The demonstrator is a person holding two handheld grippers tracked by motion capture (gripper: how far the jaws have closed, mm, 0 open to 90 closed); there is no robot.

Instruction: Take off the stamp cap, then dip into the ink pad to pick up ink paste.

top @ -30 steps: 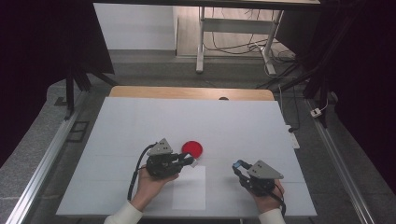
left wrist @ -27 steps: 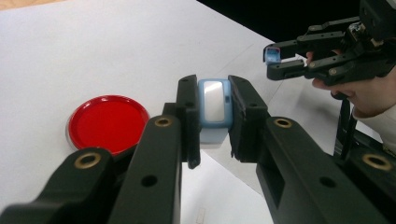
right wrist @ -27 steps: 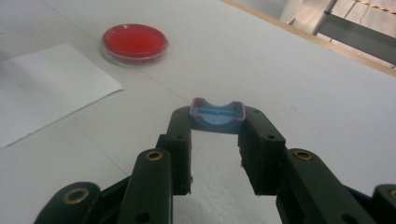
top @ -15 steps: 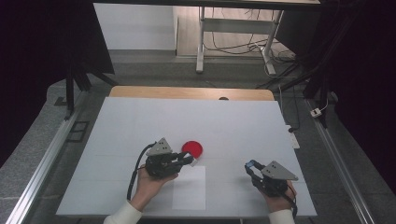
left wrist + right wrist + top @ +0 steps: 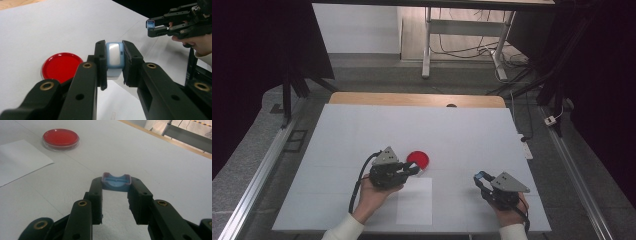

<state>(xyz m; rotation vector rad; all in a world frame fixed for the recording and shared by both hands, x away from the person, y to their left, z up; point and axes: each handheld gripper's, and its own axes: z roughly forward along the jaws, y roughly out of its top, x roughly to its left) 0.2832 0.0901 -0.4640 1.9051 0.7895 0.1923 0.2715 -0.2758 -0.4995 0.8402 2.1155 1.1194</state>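
My left gripper lies low over the white table and is shut on a small light-blue block with a pale shiny face. Its tips sit just in front of a round red dish, which lies to the left of the jaws in the left gripper view. My right gripper is near the table's front right and is shut on a small blue cap-like piece with a pinkish rim. That gripper and its blue piece also show at the upper right of the left gripper view.
A white sheet of paper lies flat by the front edge between the two hands. The table is a white board with a wooden strip at its far edge. Metal rails run along both sides, and a frame with cables stands beyond.
The right gripper has shifted a little to the right, away from the paper, still holding its blue piece. The left gripper and the red dish have stayed put.
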